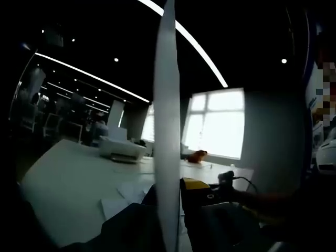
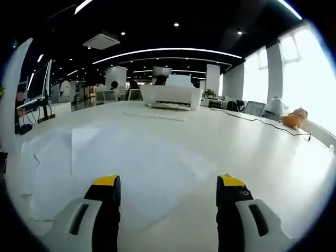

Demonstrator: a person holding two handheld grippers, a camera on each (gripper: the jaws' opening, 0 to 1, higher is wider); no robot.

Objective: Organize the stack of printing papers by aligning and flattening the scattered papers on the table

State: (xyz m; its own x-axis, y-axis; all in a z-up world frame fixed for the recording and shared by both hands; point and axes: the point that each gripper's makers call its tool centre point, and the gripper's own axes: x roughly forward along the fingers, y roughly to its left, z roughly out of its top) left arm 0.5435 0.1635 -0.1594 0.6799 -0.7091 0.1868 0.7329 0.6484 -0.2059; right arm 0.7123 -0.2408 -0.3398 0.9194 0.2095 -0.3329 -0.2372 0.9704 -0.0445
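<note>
Yellow-tipped fingers (image 2: 106,195) of the right gripper (image 2: 168,202) stand well apart, holding nothing, low over the table (image 2: 252,157) with loose white papers (image 2: 121,163) lying spread and overlapping just ahead of them, on the near side of the printer (image 2: 171,96) that sits at the table's far end. In the left gripper view a sheet of paper (image 1: 168,121) rises edge-on up the middle, from the bottom to the top; the left gripper's own jaws are too dark to read, so whether they are clamped on that sheet cannot be told. More scattered sheets (image 1: 126,197) lie on the table between that gripper and the printer (image 1: 122,148). Such paper is likely very light, thin and floppy: it should bend under its own weight, slide easily on the smooth tabletop, and crease if pinched hard. A hold near an edge or corner seems best, since the flat middle gives the jaws nothing to bite. Squaring the stack probably calls for gentle pushes against its edges and light pressing from above.
</note>
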